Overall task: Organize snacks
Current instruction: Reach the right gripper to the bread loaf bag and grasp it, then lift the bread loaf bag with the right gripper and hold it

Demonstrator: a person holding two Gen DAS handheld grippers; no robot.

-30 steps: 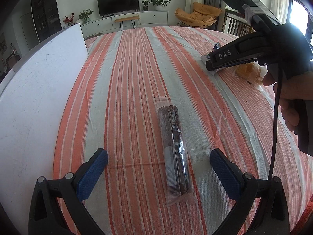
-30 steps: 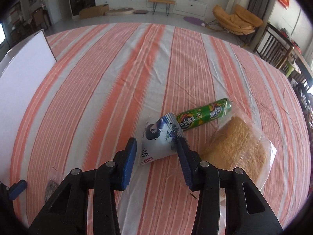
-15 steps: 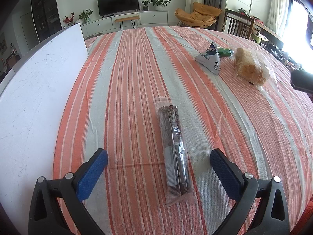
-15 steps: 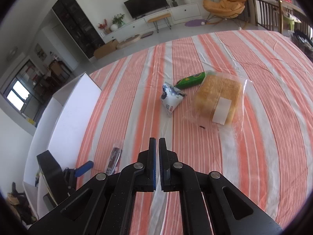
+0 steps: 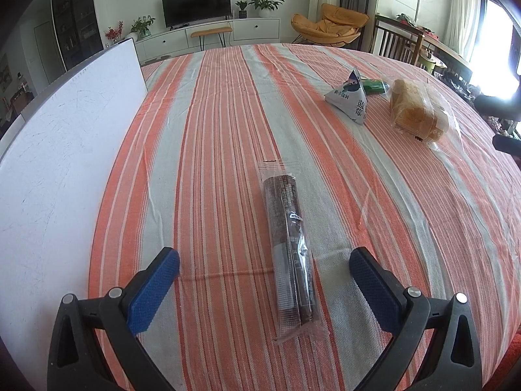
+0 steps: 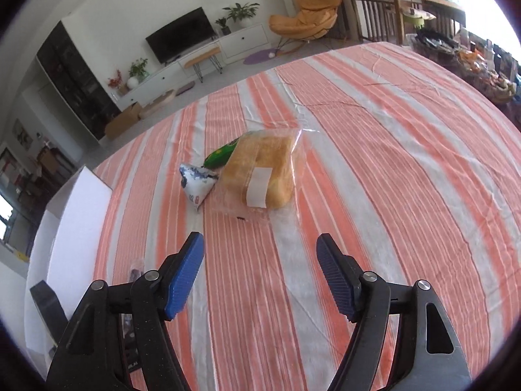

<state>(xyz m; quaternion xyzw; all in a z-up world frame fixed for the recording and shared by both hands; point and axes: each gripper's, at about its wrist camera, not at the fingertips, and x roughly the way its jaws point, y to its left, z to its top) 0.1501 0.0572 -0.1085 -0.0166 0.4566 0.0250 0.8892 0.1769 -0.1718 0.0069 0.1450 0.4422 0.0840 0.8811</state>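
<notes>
On my left, at about nine o'clock, a white board [image 5: 62, 163] stands on edge along the orange-and-grey striped tablecloth [image 5: 211, 137]. My left claw [image 5: 264, 282] hovers over the cloth with its blue pads spread wide, and a long dark snack bar in a clear wrapper [image 5: 291, 244] lies between them, running toward twelve o'clock, touched by neither pad. Up at one o'clock, well away from it, sits a white pyramid-shaped blueberry pouch [image 5: 350, 99], with a green snack packet [image 5: 374, 85] just behind it and a bagged loaf of bread [image 5: 415, 110] close on its right. My right claw [image 6: 260, 272] is over bare cloth, its jaws opening with nothing between them; from there the pouch [image 6: 197, 185], green packet [image 6: 219, 156] and bread [image 6: 263, 171] cluster at twelve o'clock, touching or nearly so.
</notes>
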